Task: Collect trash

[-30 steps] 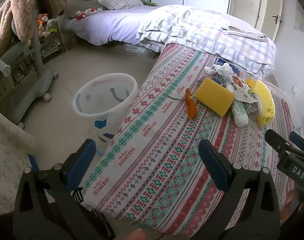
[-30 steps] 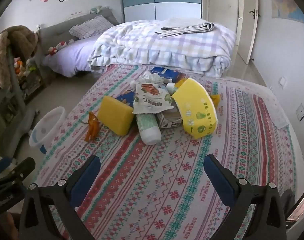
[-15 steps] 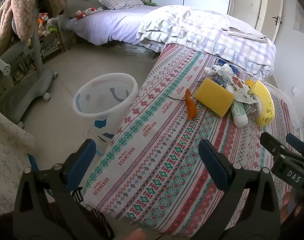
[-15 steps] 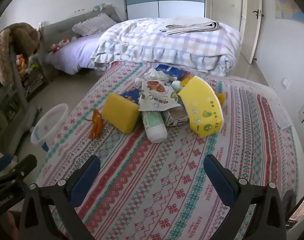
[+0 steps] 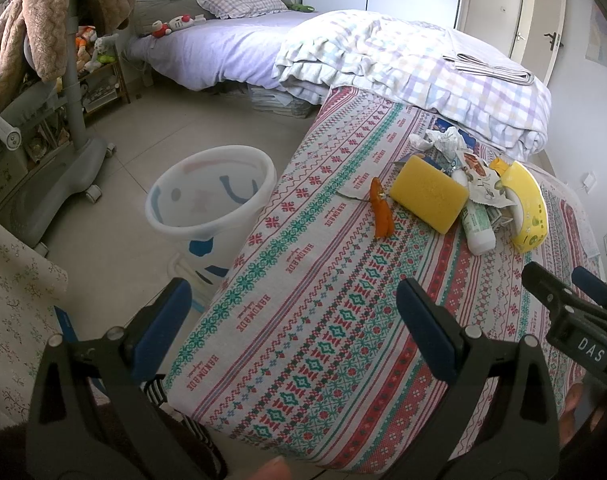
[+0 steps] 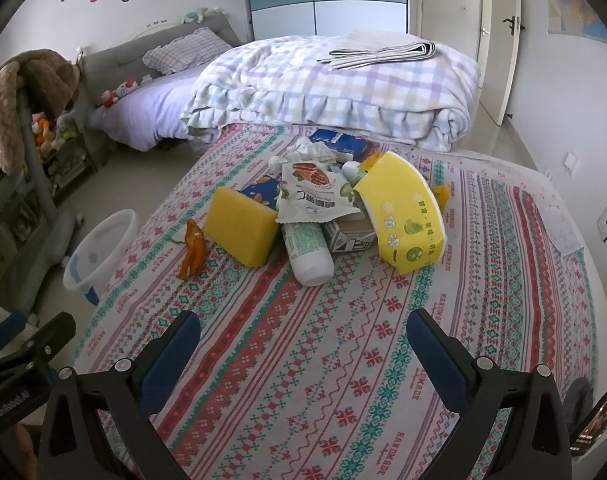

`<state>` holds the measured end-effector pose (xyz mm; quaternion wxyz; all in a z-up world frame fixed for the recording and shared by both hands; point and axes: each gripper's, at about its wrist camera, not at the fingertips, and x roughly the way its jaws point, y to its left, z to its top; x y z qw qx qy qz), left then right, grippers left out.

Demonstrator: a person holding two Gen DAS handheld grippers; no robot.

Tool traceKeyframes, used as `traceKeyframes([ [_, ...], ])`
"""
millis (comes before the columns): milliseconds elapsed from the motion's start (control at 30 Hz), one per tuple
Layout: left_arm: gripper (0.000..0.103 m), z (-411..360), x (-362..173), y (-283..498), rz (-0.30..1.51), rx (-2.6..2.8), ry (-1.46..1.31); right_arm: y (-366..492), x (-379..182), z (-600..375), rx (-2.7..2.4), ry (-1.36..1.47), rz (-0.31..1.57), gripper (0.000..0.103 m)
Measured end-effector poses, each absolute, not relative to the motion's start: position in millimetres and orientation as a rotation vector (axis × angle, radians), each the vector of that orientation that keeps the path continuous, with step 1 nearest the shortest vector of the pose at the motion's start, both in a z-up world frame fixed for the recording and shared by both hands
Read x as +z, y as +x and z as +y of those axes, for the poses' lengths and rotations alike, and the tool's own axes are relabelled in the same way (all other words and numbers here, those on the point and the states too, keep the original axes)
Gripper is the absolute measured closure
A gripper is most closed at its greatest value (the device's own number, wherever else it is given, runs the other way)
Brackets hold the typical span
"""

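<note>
Centrally, trash heap (image 6: 323, 208) on patterned bedspread (image 6: 383, 340); bin (image 5: 211, 196) on floor; both claws released, empty.

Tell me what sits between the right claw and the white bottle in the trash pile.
Nothing visible. Only bare patterned tablecloth lies between the open right claw and the white bottle, whose base end points toward the claw. A snack wrapper drapes over its far end; the yellow sponge lies close to its left.

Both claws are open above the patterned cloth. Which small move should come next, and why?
Probably ease the right claw forward toward the white bottle: it lies nearest, its base facing the open claw, at the front of the trash pile. The bin waits on the floor.
</note>
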<state>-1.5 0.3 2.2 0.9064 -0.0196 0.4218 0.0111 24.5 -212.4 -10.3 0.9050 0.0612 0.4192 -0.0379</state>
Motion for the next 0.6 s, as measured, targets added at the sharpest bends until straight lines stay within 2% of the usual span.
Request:
traceKeyframes([
  [600, 0.001, 0.7, 2.3, -1.8, 0.870, 0.022, -0.041, 24.9, -11.1, -213.2, -0.079, 0.128, 0.870, 0.000],
])
